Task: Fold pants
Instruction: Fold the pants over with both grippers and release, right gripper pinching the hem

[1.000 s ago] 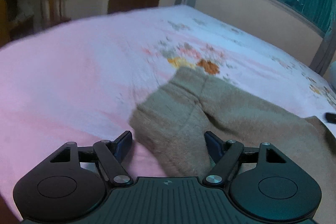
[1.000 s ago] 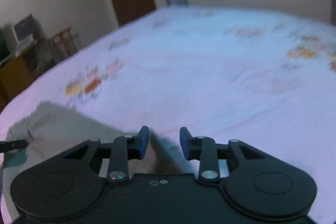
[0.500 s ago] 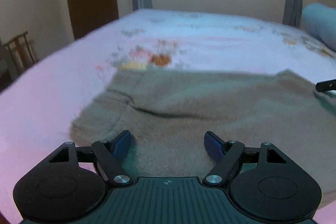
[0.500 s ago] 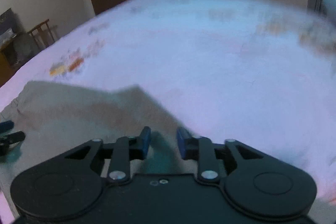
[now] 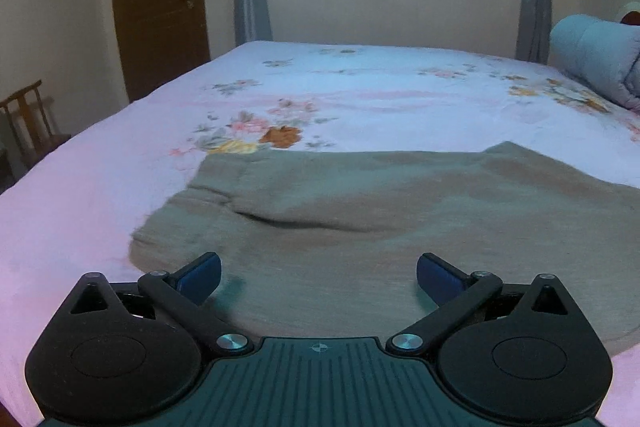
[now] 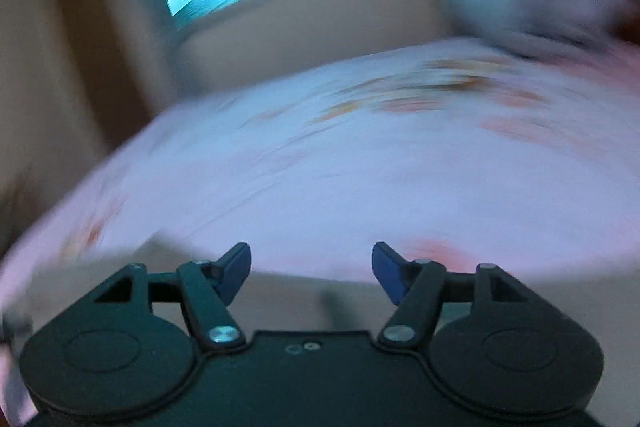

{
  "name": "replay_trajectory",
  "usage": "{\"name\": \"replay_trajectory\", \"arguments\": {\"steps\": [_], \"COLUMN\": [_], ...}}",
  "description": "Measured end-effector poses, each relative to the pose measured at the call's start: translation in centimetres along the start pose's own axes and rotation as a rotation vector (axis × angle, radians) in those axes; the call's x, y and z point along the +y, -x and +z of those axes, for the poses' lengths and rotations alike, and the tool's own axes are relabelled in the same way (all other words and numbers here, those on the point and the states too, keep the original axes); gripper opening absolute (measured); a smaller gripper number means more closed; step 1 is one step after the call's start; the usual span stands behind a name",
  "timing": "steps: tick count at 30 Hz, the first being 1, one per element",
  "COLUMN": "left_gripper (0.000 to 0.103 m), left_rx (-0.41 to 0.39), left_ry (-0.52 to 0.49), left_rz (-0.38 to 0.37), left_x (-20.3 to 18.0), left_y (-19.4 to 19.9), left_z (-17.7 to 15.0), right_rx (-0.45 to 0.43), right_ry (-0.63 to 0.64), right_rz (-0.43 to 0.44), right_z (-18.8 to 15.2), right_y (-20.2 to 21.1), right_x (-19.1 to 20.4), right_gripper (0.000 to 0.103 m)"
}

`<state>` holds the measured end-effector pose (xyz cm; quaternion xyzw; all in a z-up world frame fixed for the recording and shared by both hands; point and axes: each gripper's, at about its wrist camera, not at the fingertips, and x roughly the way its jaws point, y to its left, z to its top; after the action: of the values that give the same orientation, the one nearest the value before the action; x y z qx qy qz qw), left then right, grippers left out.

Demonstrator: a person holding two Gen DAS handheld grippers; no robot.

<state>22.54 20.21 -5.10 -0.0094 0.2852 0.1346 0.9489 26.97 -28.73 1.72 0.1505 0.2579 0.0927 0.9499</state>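
From the left wrist, the left gripper (image 5: pixel 318 273) stands wide apart, its jaws having just opened, and holds nothing; the grey-brown pants (image 5: pixel 380 223) lie flat on the flowered bed sheet (image 5: pixel 360 99) below and ahead of it. The right wrist view is badly blurred: the right gripper (image 6: pixel 311 273) has just been opening too, jaws clearly apart and empty, over the near edge of the pants (image 6: pixel 320 303) on the sheet.

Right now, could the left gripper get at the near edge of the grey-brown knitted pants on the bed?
Probably yes: the left gripper is open directly over the grey-brown knitted pants, with nothing between.
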Motion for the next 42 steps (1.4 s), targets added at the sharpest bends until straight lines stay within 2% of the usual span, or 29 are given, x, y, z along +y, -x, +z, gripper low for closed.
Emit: {"name": "replay_trajectory", "arguments": {"steps": [3,4,6,8,11,13,17,18,19,20,23,25,27,28,30,31,32,33,34,35,38,42], "left_gripper": [0.103,0.103,0.103,0.103,0.103,0.103,0.103,0.103,0.103,0.103,0.103,0.103,0.103,0.103,0.103,0.103,0.103,0.103,0.103,0.103,0.103,0.103], "left_rx": [0.009,0.006,0.002,0.082,0.091,0.107,0.125,0.127,0.13,0.132,0.137,0.134,0.125,0.128,0.136,0.138,0.131,0.117,0.104,0.089,0.108,0.078], "left_ry": [-0.009,-0.019,-0.046,-0.062,-0.027,-0.035,-0.046,-0.049,-0.051,-0.055,-0.058,-0.061,-0.06,-0.059,-0.061,-0.059,-0.05,-0.031,-0.012,0.009,0.046,0.076], "left_rz": [-0.054,-0.074,-0.108,-0.115,-0.131,-0.141,-0.165,-0.168,-0.169,-0.171,-0.191,-0.212,-0.235,-0.242,-0.239,-0.229,-0.222,-0.224,-0.238,-0.25,-0.232,-0.19], "left_x": [-2.1,-2.9,-4.5,-5.7,-5.3,-5.2,-4.9,-4.9,-4.9,-4.9,-4.5,-4.1,-3.8,-3.6,-3.6,-3.6,-3.7,-3.7,-3.7,-3.9,-4.6,-5.5], "left_y": [0.0,-0.1,-0.4,-1.5,-1.7,-1.6,-1.6,-1.6,-1.6,-1.7,-1.8,-1.9,-1.9,-1.9,-1.6,-1.2,-0.7,0.0,0.5,1.1,1.9,3.9], "left_z": [-0.4,-0.5,-1.0,-2.0,-2.2,-2.1,-1.9,-1.8,-1.8,-1.8,-1.8,-1.9,-1.9,-1.9,-1.5,-1.3,-1.1,-0.9,-0.9,-0.8,-0.9,-1.3], "right_rx": [-0.102,-0.131,-0.162,-0.176,-0.186,-0.174,-0.171,-0.168,-0.161,-0.148,-0.195,-0.168,-0.083,-0.061,-0.082,-0.096,-0.125,-0.162,-0.185,-0.171,-0.082,0.022], "right_ry": [-0.287,-0.38,-0.544,-0.688,-0.852,-0.934,-0.998,-1.002,-0.978,-0.952,-0.76,-0.705,-0.713,-0.735,-0.789,-0.829,-0.842,-0.835,-0.828,-0.826,-0.784,-0.764], "right_rz": [-0.123,-0.165,-0.217,-0.221,-0.195,-0.151,-0.09,-0.081,-0.096,-0.119,-0.103,-0.135,-0.193,-0.194,-0.153,-0.145,-0.169,-0.187,-0.153,-0.09,0.035,0.148], "right_z": [-1.9,-2.9,-4.9,-6.9,-9.2,-9.9,-10.4,-10.1,-9.9,-9.6,-6.8,-6.1,-7.3,-8.3,-9.3,-9.5,-9.3,-9.1,-8.8,-8.5,-7.7,-8.0], "right_y": [7.1,9.4,12.9,14.6,15.1,13.5,13.0,12.6,12.5,13.0,14.4,14.2,12.6,12.1,12.4,13.0,14.1,15.5,16.3,16.5,15.1,11.9], "right_x": [-9.3,-12.2,-16.9,-20.1,-23.0,-23.9,-25.1,-25.1,-25.2,-25.0,-23.5,-23.1,-24.3,-24.9,-25.5,-25.5,-25.1,-24.3,-23.5,-22.6,-18.9,-13.4], "right_gripper": [0.053,0.048,0.042,0.037,0.033,0.033,0.033,0.028,0.0,0.0,0.0,0.0,0.0,0.0,0.0,0.005,0.012,0.012,0.012,0.012,0.012,0.012]}}
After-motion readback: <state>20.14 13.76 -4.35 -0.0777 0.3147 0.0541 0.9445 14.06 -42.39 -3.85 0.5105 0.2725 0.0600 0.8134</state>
